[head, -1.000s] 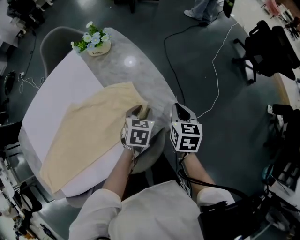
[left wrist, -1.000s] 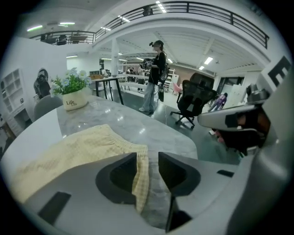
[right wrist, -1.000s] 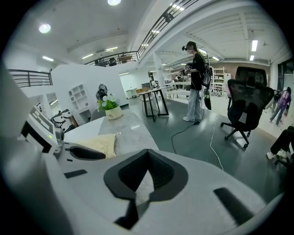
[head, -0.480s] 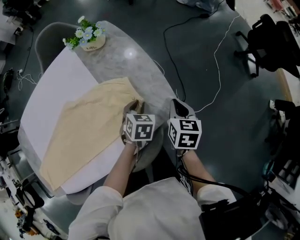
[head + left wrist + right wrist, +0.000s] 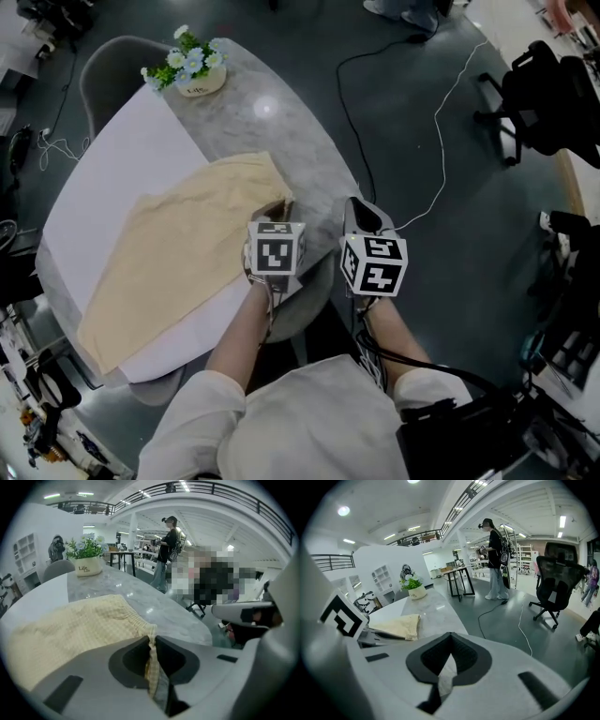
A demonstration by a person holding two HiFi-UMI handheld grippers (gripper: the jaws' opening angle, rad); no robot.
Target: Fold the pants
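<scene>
Left gripper (image 5: 152, 641) has just been closing and pinches the waistband corner of the pants (image 5: 178, 272), which lie flat on the white sheet (image 5: 122, 178) over the table (image 5: 281, 131). Right gripper (image 5: 450, 637) hangs just off the table edge, jaws together. It's a thin bite, so a quick lift could slip that corner free. There's a pale sliver between the right jaws, and I can't tell what it is.
</scene>
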